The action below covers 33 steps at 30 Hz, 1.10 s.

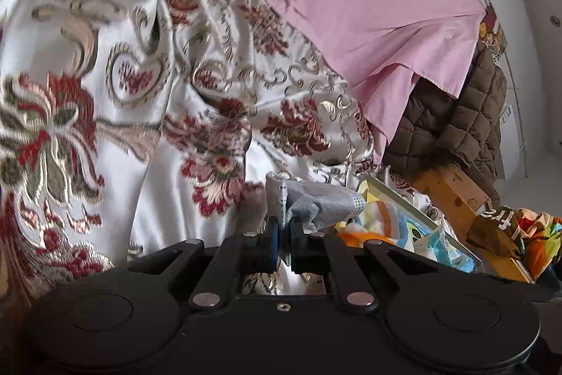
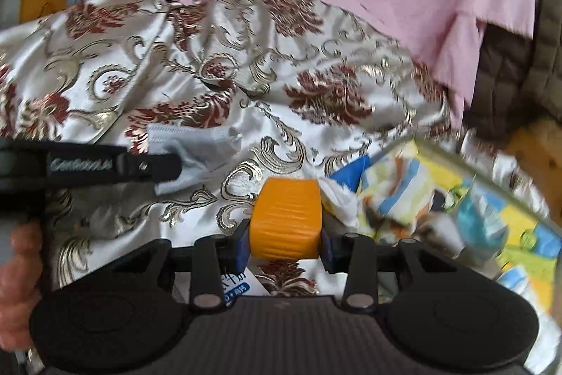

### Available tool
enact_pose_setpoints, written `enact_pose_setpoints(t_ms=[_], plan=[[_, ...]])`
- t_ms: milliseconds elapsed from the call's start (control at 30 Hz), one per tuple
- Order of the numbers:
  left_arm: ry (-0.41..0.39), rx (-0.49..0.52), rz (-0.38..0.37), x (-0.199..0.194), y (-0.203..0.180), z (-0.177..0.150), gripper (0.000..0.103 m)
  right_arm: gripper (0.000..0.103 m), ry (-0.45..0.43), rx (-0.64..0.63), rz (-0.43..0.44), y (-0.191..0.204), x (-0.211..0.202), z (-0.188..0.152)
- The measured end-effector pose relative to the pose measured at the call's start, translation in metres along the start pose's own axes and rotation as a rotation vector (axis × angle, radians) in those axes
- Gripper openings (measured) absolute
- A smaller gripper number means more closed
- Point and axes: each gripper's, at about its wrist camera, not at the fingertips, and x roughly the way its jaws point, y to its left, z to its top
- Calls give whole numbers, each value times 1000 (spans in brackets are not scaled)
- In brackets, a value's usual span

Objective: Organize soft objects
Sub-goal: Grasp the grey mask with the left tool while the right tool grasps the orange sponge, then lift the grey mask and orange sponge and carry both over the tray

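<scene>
The left claw (image 1: 284, 231) is closed, its blue pads pinched tight on a corner of a pale grey cloth (image 1: 316, 202), which bunches up just ahead of its tips and lies over the white satin bedspread (image 1: 147, 136) patterned in red and gold. In the right wrist view the same grey cloth (image 2: 196, 150) spreads out to the left of and beyond the right claw (image 2: 286, 243). The right claw is partly open and clamps an orange block (image 2: 286, 220) between its pads. To the right of both claws sits a colourful cartoon-print fabric (image 2: 421, 195). Beyond them, a pink sheet (image 1: 368, 6) drapes over the bedspread, with a brown quilted jacket (image 1: 456, 122) at its right edge.
</scene>
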Motion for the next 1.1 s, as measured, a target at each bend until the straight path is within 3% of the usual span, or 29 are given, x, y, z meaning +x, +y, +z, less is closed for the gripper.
enact_pose_setpoints(t_ms=[433,767,1100], plan=[[-117,137,33,-29,-32,5,6,42,-99,-253,-107,12,-55,-5],[-148,188,3,-52,-70,9,6,42,-146,-247,-165,-9,-104,-6],[-168,247,-98,-77,-139,3,6,42,-181,-226,-240,-34,-161,-13]])
